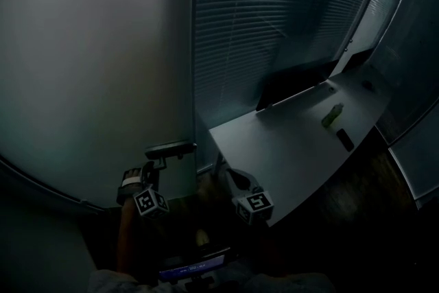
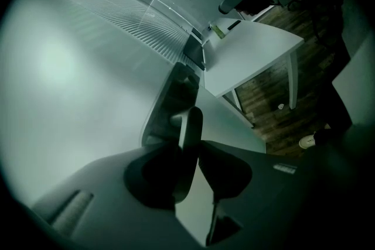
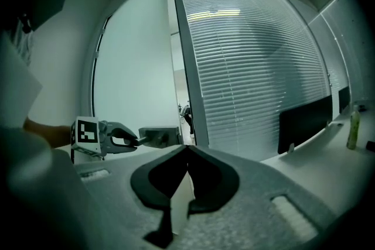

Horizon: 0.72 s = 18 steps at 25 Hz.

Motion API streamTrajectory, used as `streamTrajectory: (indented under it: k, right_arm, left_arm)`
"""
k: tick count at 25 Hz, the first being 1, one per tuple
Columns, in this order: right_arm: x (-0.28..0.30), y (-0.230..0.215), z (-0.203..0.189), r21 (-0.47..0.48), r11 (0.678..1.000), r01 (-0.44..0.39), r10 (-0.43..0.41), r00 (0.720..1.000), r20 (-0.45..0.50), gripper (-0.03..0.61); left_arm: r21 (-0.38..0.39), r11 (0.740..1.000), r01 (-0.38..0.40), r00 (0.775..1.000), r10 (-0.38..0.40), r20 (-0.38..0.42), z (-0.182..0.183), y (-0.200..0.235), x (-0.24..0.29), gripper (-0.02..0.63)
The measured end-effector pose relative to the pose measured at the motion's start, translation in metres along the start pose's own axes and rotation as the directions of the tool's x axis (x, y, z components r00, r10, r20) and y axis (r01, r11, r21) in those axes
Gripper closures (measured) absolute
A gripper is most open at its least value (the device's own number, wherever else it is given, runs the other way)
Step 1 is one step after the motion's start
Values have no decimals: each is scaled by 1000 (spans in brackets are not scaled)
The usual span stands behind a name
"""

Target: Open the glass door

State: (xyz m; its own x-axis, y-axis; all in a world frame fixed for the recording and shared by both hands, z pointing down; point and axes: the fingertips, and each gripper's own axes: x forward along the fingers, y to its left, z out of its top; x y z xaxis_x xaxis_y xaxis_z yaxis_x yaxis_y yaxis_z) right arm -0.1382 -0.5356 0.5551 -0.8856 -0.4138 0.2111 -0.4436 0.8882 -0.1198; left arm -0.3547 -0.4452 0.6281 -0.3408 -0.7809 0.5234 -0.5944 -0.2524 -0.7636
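The frosted glass door [image 1: 89, 65] fills the left of the head view, with its dark lever handle [image 1: 170, 147] near the door's edge. My left gripper [image 1: 156, 162] is shut on that handle; in the left gripper view the lever [image 2: 192, 123] stands between the two jaws of the left gripper [image 2: 190, 148]. The right gripper view shows a narrow gap [image 3: 177, 79] between the door [image 3: 135, 67] and its frame, and the left gripper [image 3: 120, 136] on the handle [image 3: 158, 136]. My right gripper [image 1: 232, 178] hangs beside the desk. The right gripper [image 3: 186, 149] is shut with nothing in it.
A wall of slatted blinds [image 1: 274, 24] stands right of the door. A white desk [image 1: 288, 147] carries a dark monitor [image 1: 291, 86], a green bottle [image 1: 333, 115] and a small black item [image 1: 345, 139]. The floor [image 2: 275, 108] is dark wood. The room is dim.
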Motion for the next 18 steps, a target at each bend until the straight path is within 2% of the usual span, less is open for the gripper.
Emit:
streamTrajectory:
  k: [8, 18]
  right_arm:
    - [-15, 3, -6, 8, 1000, 29, -29, 1000, 2, 576]
    - [-57, 22, -21, 35, 996, 79, -79, 997, 1, 575]
  left_arm:
    - [27, 1000, -10, 1000, 10, 8, -1, -4, -9, 492]
    - [24, 1000, 17, 999, -18, 46, 2, -25, -33, 491]
